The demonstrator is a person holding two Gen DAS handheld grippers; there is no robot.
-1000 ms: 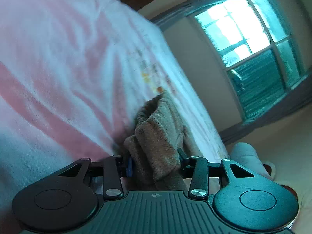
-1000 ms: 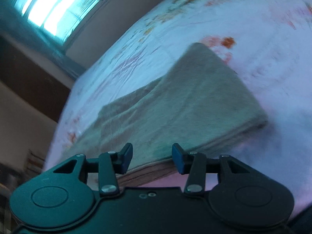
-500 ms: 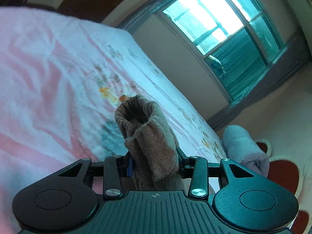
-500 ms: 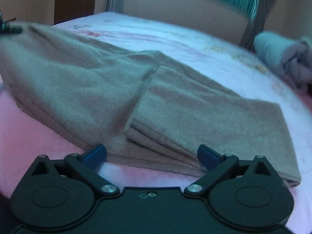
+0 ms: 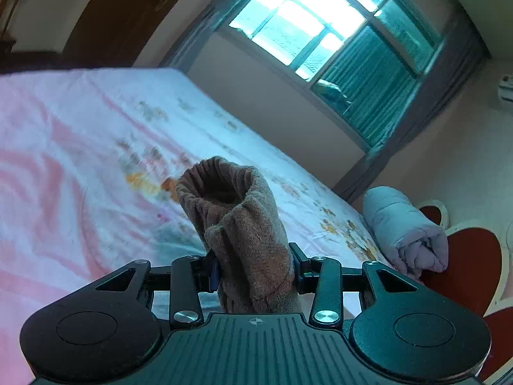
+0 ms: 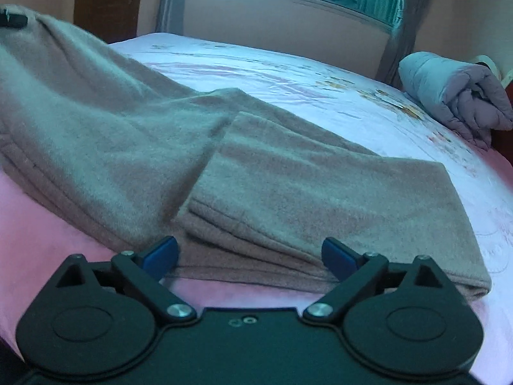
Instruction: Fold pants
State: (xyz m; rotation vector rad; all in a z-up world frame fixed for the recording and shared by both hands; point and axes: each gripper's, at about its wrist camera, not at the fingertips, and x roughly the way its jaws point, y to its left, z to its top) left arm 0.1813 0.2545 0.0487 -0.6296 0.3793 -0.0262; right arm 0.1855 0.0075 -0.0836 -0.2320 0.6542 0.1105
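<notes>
Fleece pants (image 6: 288,186): lying part-folded on the bed (image 6: 288,73).
Left gripper (image 5: 253,269): clenching a bunched end.
Right gripper (image 6: 250,253): jaws spread, grasping nothing.
Risk: one-sided pulling is threatening to drag the fold askew.

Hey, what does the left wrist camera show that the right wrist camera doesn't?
Only the left wrist view shows the left gripper shut on a bunched end of the brown pants, lifted above the bed sheet. Only the right wrist view shows the open right gripper and the pants' folded layers lying flat. Both show the window and a rolled grey blanket.
</notes>
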